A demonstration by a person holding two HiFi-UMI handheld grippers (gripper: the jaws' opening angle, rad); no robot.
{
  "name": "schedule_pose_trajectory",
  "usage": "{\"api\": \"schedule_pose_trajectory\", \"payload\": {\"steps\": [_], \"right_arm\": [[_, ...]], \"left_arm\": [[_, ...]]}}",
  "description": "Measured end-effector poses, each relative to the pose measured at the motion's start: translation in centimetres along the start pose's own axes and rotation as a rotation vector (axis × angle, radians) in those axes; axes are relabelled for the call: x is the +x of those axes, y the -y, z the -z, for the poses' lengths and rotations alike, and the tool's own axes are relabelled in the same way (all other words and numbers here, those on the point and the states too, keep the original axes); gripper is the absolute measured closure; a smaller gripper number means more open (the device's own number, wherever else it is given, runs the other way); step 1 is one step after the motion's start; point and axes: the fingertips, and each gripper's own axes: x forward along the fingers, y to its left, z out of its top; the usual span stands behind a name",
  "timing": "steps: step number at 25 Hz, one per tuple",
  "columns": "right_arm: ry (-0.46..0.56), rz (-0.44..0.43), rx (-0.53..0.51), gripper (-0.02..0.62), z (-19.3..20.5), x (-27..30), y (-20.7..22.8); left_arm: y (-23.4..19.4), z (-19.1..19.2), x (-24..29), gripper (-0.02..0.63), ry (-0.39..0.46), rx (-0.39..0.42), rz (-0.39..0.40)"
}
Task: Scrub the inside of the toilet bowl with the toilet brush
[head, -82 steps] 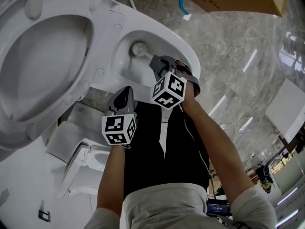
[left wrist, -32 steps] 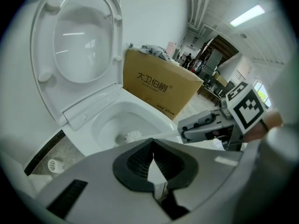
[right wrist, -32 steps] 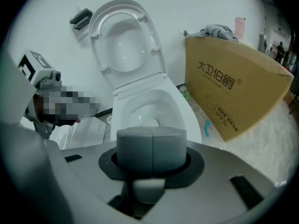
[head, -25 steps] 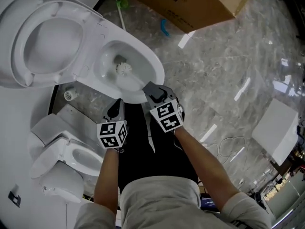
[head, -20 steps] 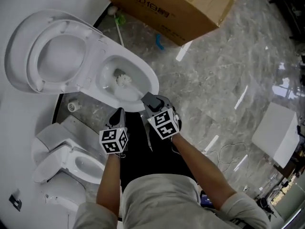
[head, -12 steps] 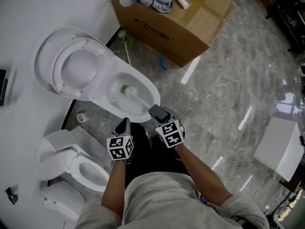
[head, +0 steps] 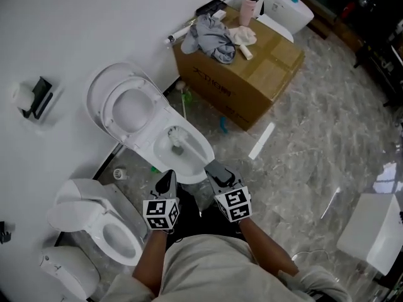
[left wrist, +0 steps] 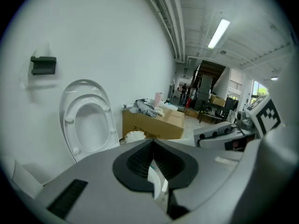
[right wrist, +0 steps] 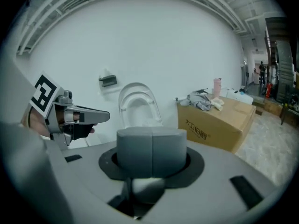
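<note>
Toilet brush head down inside toilet bowl, handle running back to right gripper, jaws clamped on the handle. Left gripper just beside it, jaws pressed together, nothing between them. Lid up against wall. Cardboard box nearby, clothes on top.

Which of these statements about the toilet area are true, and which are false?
1. The toilet lid is up. True.
2. The brush head lies on the floor. False: it sits inside the bowl.
3. A cloth lies on the box. True.
4. The right tool is empty. False: it is shut on the brush handle.
</note>
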Motion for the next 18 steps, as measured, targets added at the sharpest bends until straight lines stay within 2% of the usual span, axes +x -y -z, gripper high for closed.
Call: {"api": "schedule_pose_trajectory", "payload": {"steps": [4, 10, 15, 18], "right_arm": [[0.073, -0.013, -0.034, 0.451, -2.4, -4.2, -0.6], [0.169, 0.023, -0.036, 0.451, -5.0, -9.0, -1.8], [0.214, 0.044, -0.059, 0.451, -6.9, -11.5, -4.2], [0.259, 0.074, -0.056, 0.451, -7.9, -13.2, -5.8]], "left_arm": [[2.9, -3.1, -2.5, 0.597, 0.076, 0.016, 0.011], [5.0, -5.9, -6.0, 0.597, 0.148, 0.062, 0.031], [5.8, -7.5, -8.9, 0.597, 0.195, 0.179, 0.062], [5.7, -8.3, -11.2, 0.597, 0.236, 0.16, 0.074]]}}
